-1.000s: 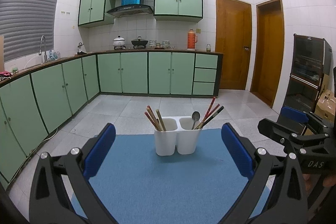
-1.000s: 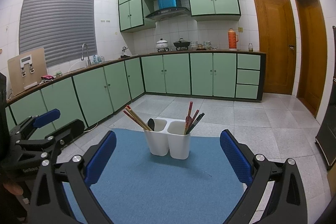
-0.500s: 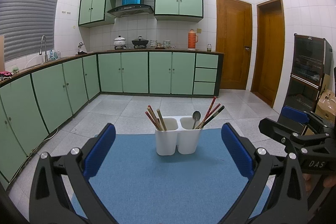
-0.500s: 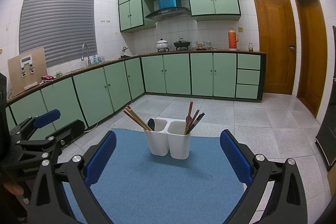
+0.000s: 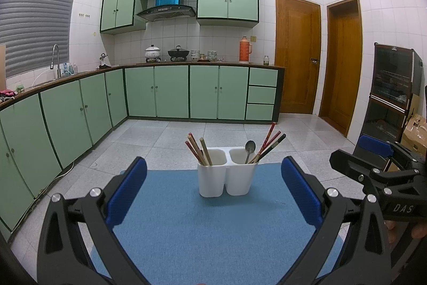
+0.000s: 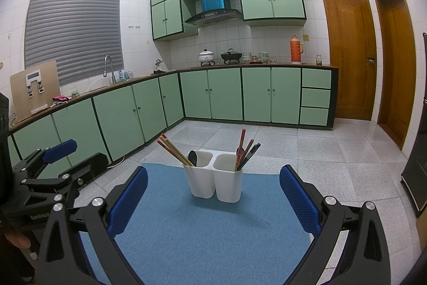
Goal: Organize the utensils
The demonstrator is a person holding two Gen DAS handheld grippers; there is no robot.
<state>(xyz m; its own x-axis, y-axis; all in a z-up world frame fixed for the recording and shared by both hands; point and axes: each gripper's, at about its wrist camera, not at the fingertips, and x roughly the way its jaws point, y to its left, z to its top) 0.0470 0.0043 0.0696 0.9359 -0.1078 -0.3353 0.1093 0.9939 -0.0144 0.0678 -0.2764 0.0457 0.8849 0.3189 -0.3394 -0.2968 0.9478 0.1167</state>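
A white two-compartment holder stands at the far end of a blue mat. In the left wrist view its left cup holds wooden and red chopsticks. Its right cup holds a metal spoon and red and black chopsticks. In the right wrist view a dark spoon bowl shows in the left cup beside the chopsticks. My left gripper is open and holds nothing, short of the holder. My right gripper is also open with nothing between its fingers.
The mat lies on a table above a grey tiled floor. Green base cabinets run along the left and back walls. Two wooden doors and a dark cabinet are on the right. A hand shows at the edge.
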